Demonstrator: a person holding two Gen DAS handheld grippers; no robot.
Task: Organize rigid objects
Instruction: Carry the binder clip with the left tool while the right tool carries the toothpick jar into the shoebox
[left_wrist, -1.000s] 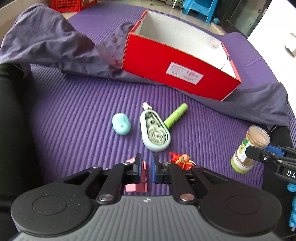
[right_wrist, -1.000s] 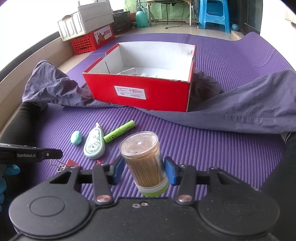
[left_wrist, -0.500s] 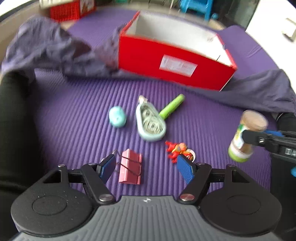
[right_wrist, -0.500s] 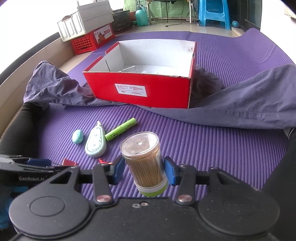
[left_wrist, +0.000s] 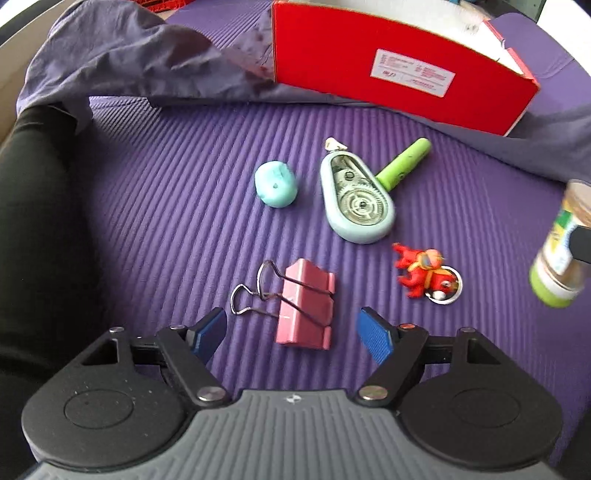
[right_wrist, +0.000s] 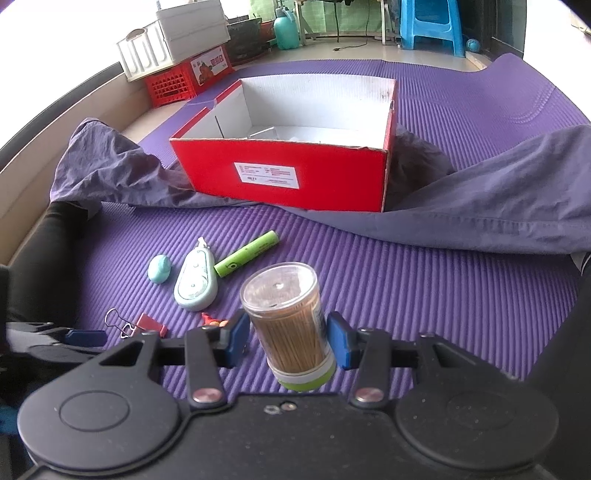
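Left tool (left_wrist: 291, 332): jaws just been opening, now wide, pink binder clip (left_wrist: 304, 304) lying between blue pads, untouched, flat on purple mat (left_wrist: 166, 192). Right tool (right_wrist: 287, 338): clamped on toothpick jar (right_wrist: 288, 325), held upright above mat. Beyond: red toy figure (left_wrist: 421, 269), correction tape (left_wrist: 356, 201), green tube (left_wrist: 404, 162), blue eraser (left_wrist: 275, 183), red box (right_wrist: 288, 168) on grey cloth (right_wrist: 480, 206).

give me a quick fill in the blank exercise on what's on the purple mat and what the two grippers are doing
1. The right gripper is shut on a clear jar of ____.
2. The pink binder clip lies between the open fingers of the ____ gripper.
3. The green marker has one end against the pale blue ____.
4. The cardboard box is ____ on the outside.

Missing words: toothpicks; left; correction tape dispenser; red
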